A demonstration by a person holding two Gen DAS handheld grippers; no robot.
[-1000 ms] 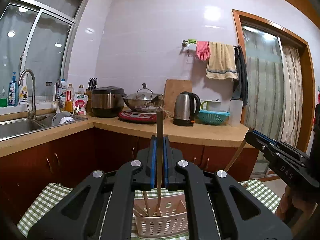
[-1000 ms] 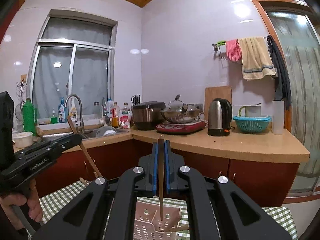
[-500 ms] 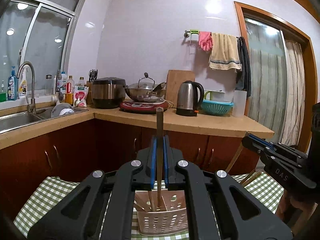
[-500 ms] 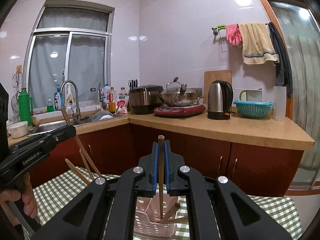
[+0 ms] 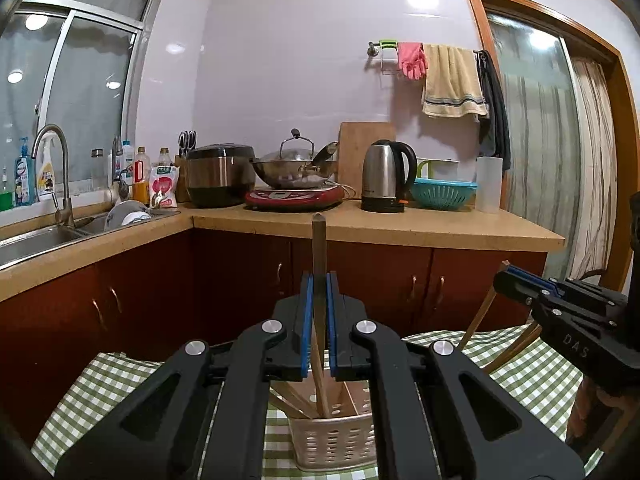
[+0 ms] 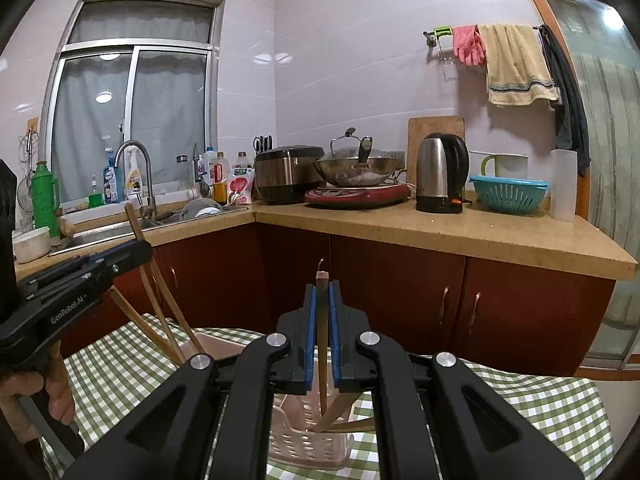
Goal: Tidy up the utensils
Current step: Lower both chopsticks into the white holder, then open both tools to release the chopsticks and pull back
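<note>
Left wrist view: the left claw (image 5: 319, 320), clamped on an upright chopstick (image 5: 319, 248), stood directly above the utensil basket (image 5: 332, 440) on the desk (image 5: 120, 376), the chopstick's lower tip inside it.

Right wrist view: the right claw (image 6: 322, 332) likewise gripped a vertical chopstick (image 6: 321, 320) over the basket (image 6: 308, 448).

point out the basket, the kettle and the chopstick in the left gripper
basket (image 5: 332, 446), left wrist view, front perforated wall
kettle (image 5: 382, 176), left wrist view, steel body
chopstick (image 5: 319, 248), left wrist view, shaft above the left gripper (image 5: 319, 332)
</note>
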